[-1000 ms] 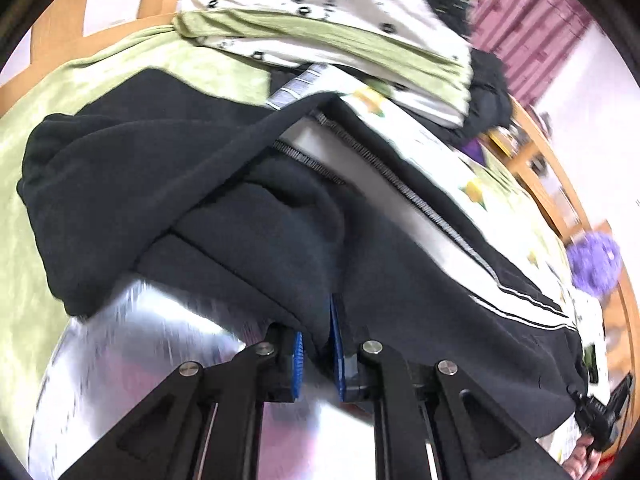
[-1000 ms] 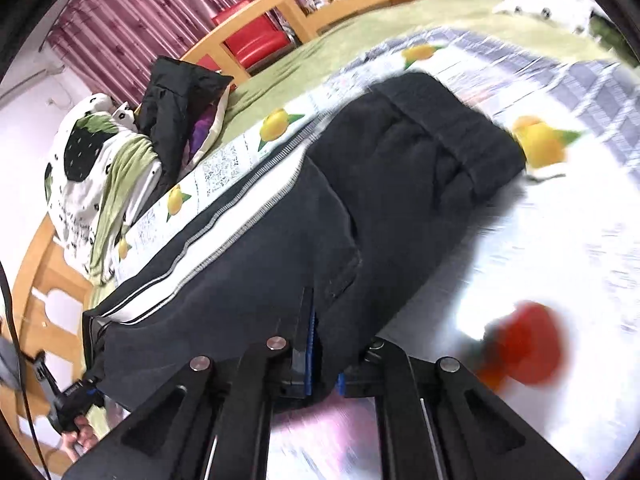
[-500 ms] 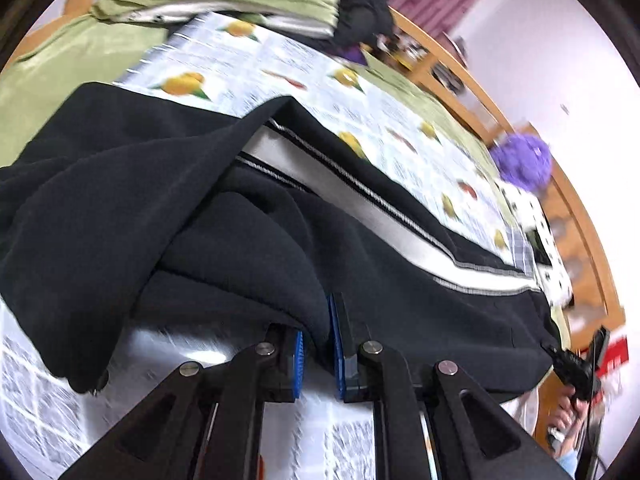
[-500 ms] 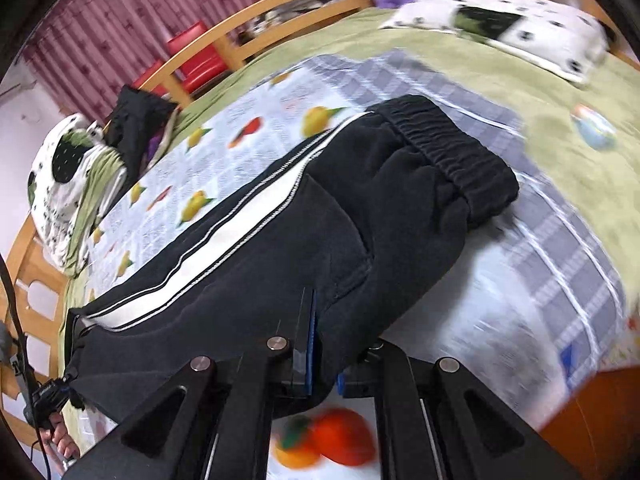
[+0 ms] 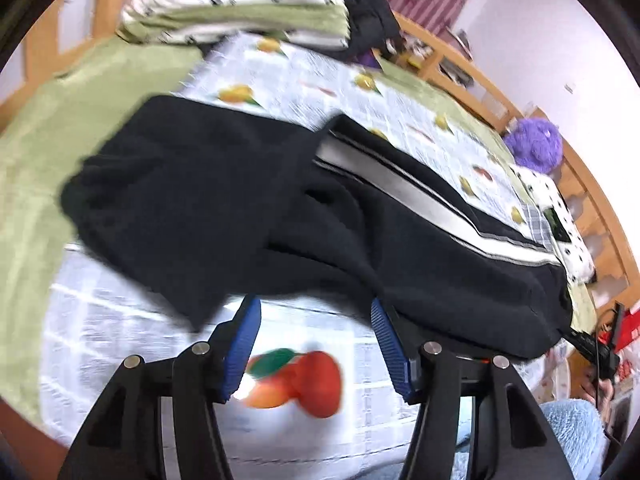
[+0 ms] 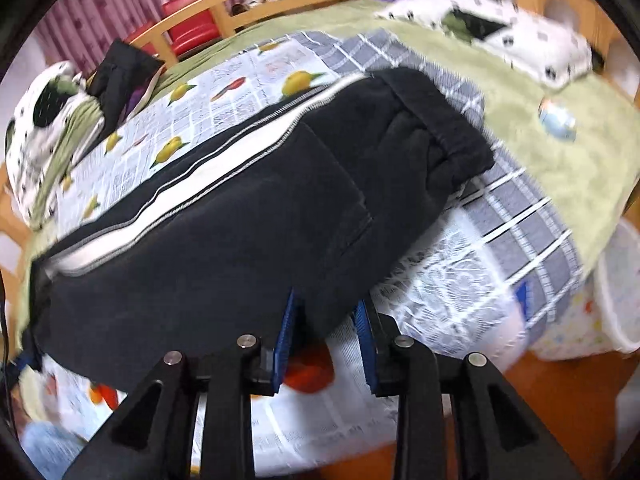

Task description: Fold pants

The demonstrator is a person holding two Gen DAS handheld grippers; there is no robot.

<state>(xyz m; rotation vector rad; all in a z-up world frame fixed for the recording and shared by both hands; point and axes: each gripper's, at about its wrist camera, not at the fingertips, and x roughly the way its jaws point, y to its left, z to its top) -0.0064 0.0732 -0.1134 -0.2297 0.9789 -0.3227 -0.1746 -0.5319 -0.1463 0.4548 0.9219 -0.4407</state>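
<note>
Opening both the left gripper (image 5: 316, 344) and right gripper (image 6: 326, 344), we released the pants (image 6: 240, 216) to lie along the bed's (image 6: 532, 128) near edge.

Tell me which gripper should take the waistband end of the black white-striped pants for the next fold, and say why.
Right, probably. The right gripper, jaws opening with the hem slack between them, sits near the elastic waistband of the black white-striped pants. The left gripper, also opening with nothing between, faces the loose leg end.

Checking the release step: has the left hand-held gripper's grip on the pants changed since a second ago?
Yes. The left hand-held gripper was clamped on the black pants; its jaws are now opening, the hem just beyond them, fruit-print sheet showing between.
</note>
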